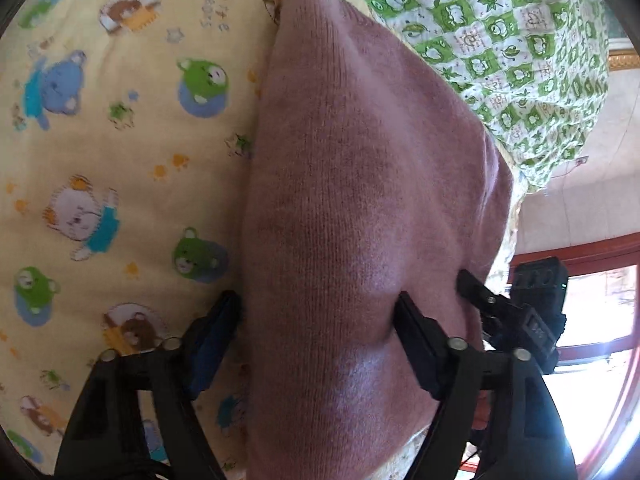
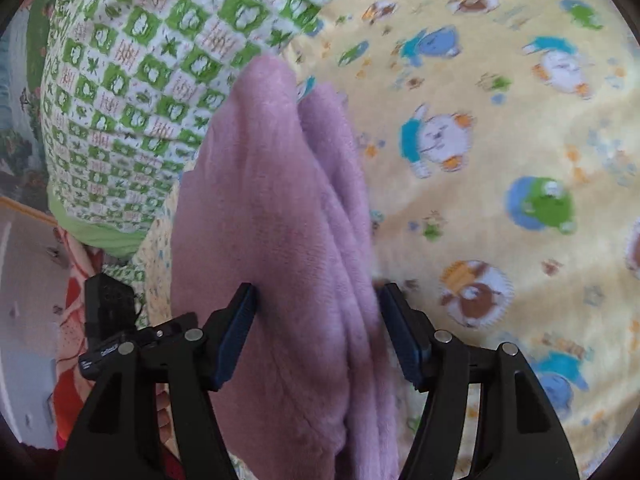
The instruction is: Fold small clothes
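A dusty-pink knitted garment runs up the middle of the left wrist view, lying over a yellow cartoon-bear sheet. My left gripper has its jaws wide apart with the knit bulging between them. In the right wrist view the same pink garment shows bunched in long folds. My right gripper also has its jaws wide apart, one on each side of the folds. The other gripper shows at the garment's right edge in the left wrist view.
A green-and-white checked quilt lies beside the garment, also in the right wrist view. The yellow sheet spreads to the right there. Beyond the bed edge are pale flooring, a red-framed window and red patterned fabric.
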### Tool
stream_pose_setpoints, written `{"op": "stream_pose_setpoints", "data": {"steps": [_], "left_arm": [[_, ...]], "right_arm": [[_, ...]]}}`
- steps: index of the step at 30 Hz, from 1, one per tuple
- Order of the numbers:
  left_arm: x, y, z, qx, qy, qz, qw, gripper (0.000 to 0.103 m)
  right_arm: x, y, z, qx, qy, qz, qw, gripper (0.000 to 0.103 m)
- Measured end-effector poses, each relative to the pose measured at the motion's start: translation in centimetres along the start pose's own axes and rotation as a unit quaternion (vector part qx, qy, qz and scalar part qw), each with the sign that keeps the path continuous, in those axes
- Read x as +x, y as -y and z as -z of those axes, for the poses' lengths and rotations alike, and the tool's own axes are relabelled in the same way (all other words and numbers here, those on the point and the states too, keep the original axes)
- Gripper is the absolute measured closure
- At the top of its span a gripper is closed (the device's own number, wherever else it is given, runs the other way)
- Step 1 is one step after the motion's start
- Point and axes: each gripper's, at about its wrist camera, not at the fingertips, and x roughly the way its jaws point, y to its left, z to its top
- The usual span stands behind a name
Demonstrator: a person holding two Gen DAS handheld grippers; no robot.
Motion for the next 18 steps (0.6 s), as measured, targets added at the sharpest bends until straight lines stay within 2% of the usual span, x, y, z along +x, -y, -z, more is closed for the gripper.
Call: {"op": "stream_pose_setpoints", "data": {"steps": [1, 3, 5, 10, 18], "left_arm": [[0.5, 0.1, 0.0, -0.003, -0.003, 0.009, 1.0, 0.043], [0.4, 0.1, 0.1, -0.001, 0.004, 0.013, 0.9999, 0.051], [-0.1, 0.4, 0.2, 0.011, 0.011, 0.018, 0.9997, 0.058], [-2.8, 0.9, 1.0, 0.029, 0.035, 0.031, 0.9985, 0.065], [-11.5, -0.8, 2.7, 0.025, 0.094, 0.039, 0.9945, 0.065]], "right_arm": [[0.3, 0.0, 0.1, -0.002, -0.002, 0.0, 1.0, 0.041], [0.6, 0.2, 0.2, 0.002, -0.009, -0.007, 1.0, 0.061], [0.5, 0.2, 0.3, 0.01, -0.01, -0.02, 1.0, 0.069], [-0.9, -2.1, 0.8, -0.007, 0.007, -0.018, 1.0, 0.073], [-2.0, -8.2, 1.8, -0.038, 0.023, -0.066, 0.997, 0.074]]}}
